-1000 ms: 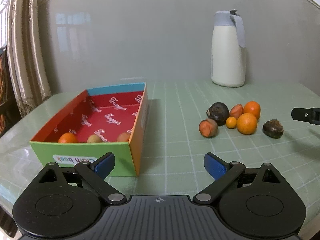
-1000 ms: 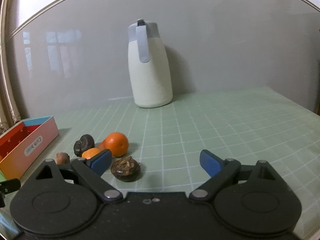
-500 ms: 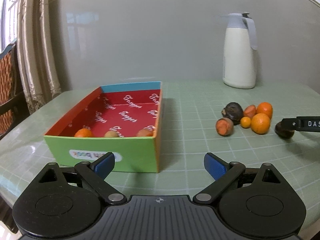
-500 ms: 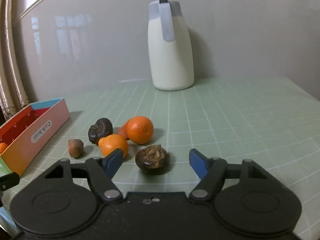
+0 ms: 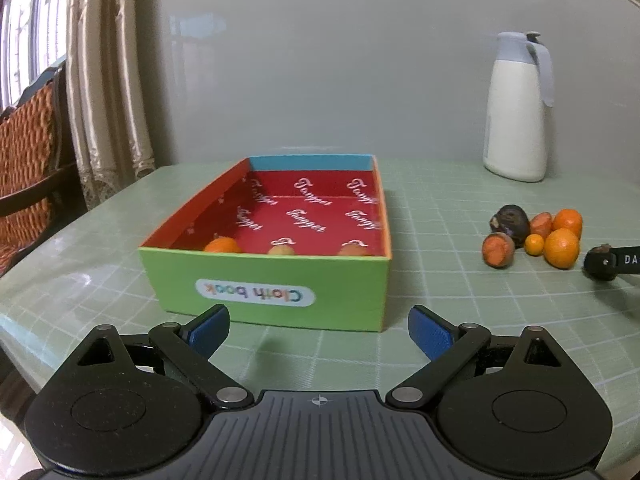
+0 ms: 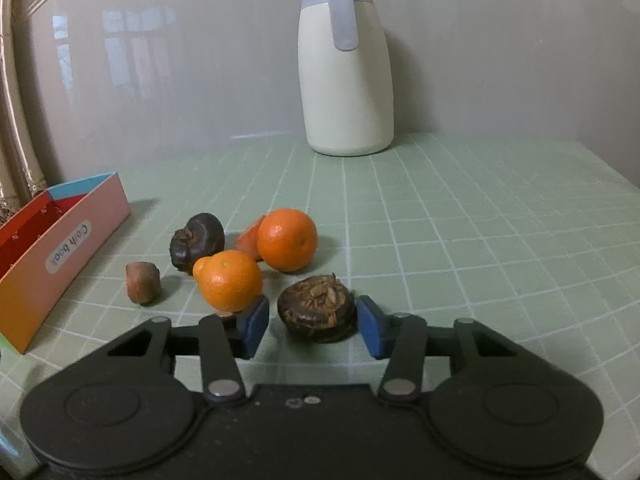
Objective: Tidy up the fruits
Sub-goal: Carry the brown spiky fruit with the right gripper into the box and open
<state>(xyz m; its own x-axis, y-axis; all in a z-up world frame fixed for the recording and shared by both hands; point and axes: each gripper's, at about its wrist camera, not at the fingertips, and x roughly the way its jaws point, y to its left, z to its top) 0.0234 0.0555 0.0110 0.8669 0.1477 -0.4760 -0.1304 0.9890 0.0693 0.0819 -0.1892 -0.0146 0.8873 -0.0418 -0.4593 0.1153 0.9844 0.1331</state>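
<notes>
**Dark fruit bracketed for pickup**

Left wrist view: the left gripper (image 5: 318,330) is held with its jaws wide and nothing between them, just short of the green front wall of the open cardboard box with the red printed floor (image 5: 272,294). Three small fruits are seen inside, along that front wall. On the green gridded table (image 5: 440,196), a cluster of loose fruit lies toward the right edge, with a white thermos jug (image 5: 516,108) standing behind it near the far edge.

Right wrist view: the right gripper (image 6: 312,326) has just been closing, and the dark brown, rough-topped round fruit (image 6: 317,312) is bracketed between its blue pads. The right pad appears to touch the fruit; a small gap is seen at the left pad, so a firm grip cannot be claimed. A small orange mandarin (image 6: 228,280) sits just beside the left jaw.

The step in hand is judged to be the grasp. Next, the closure should be finished without nudging the mandarin, then the fruit lifted and carried to the box.
</notes>
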